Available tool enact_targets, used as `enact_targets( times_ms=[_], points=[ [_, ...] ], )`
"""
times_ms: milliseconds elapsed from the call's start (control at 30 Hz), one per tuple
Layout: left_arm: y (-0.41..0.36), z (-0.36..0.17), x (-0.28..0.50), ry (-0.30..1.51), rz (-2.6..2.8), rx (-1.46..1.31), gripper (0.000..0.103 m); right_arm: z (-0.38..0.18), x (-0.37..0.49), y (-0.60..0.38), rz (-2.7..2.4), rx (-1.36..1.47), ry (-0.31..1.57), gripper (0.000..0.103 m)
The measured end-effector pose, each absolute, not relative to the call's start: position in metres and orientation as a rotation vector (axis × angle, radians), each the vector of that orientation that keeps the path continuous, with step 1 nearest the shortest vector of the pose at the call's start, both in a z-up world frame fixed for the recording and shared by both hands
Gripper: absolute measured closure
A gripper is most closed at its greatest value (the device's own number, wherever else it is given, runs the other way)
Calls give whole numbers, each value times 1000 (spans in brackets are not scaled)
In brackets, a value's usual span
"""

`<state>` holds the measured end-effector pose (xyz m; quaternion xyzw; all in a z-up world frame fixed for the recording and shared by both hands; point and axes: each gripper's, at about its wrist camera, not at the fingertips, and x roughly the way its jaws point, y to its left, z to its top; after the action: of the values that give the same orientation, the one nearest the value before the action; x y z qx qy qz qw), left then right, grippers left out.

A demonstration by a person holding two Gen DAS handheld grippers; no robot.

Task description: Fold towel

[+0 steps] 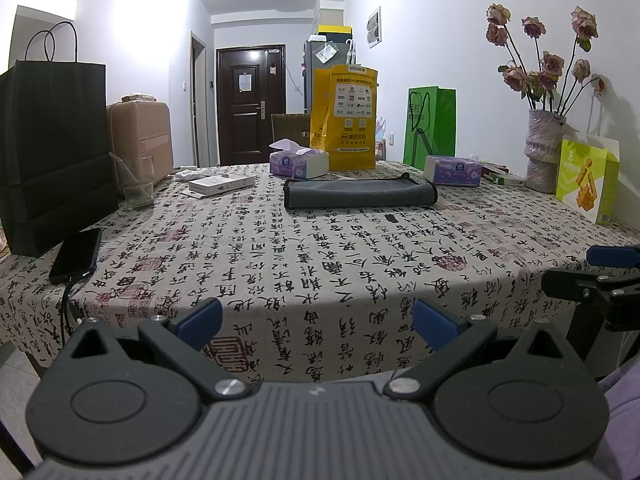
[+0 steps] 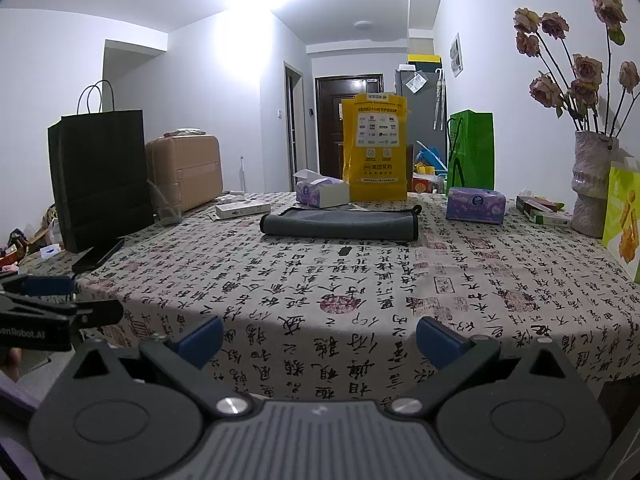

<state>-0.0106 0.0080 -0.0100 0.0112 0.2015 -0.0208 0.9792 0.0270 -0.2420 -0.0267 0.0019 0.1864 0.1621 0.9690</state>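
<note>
A grey towel [image 1: 360, 194] with black trim lies folded into a long flat strip at the far middle of the table; it also shows in the right wrist view [image 2: 340, 222]. My left gripper [image 1: 316, 322] is open and empty at the table's near edge, far from the towel. My right gripper [image 2: 318, 338] is open and empty, also at the near edge. The right gripper shows at the right edge of the left wrist view [image 1: 600, 280], and the left gripper at the left edge of the right wrist view [image 2: 40, 308].
The tablecloth [image 1: 320, 256] has printed calligraphy. Around the towel stand two tissue packs [image 1: 298, 162] [image 1: 454, 170], a yellow bag [image 1: 346, 116], a green bag [image 1: 432, 128], a vase of roses [image 1: 544, 152], a snack box [image 1: 588, 180], a glass [image 1: 138, 182], a black bag [image 1: 52, 152] and a phone [image 1: 76, 256].
</note>
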Motion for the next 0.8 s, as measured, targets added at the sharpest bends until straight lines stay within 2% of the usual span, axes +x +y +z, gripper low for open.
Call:
enact_targets(
  times_ms=[800],
  points=[
    [12, -8, -8, 398, -38, 28, 0, -27, 29, -243, 324, 4, 380, 0]
  ],
)
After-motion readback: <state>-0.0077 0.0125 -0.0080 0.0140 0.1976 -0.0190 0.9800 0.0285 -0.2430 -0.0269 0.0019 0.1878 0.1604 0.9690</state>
